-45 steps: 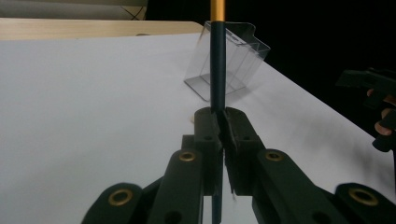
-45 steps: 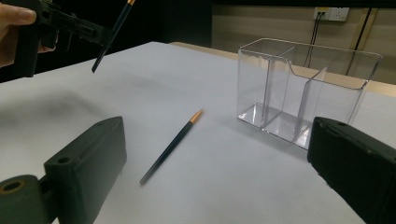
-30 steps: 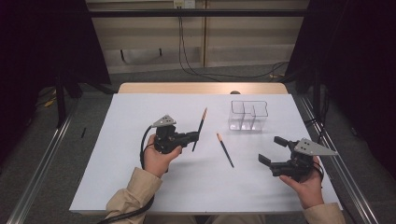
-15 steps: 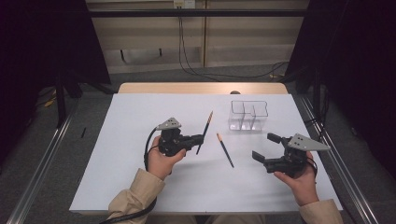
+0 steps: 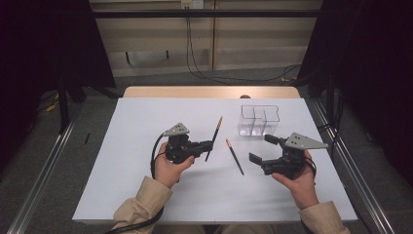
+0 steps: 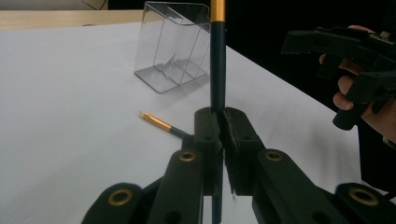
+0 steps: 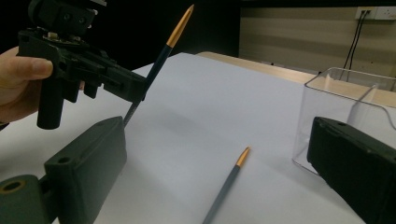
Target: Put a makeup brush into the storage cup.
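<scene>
My left gripper [image 5: 208, 145] was clamped on one pencil [image 5: 214, 137]. My right gripper [image 5: 265, 148], jaws apart, was nearer the second pencil [image 5: 234, 157], lying lengthwise just left of it.

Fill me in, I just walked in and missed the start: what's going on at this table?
A person at a white table works a gripper in each hand. The left gripper is shut on a dark pencil with a gold tip, holding it up off the table. The right gripper is open with nothing between its jaws, near a second pencil lying flat. A clear divided container stands beyond, with nothing in it yet.
</scene>
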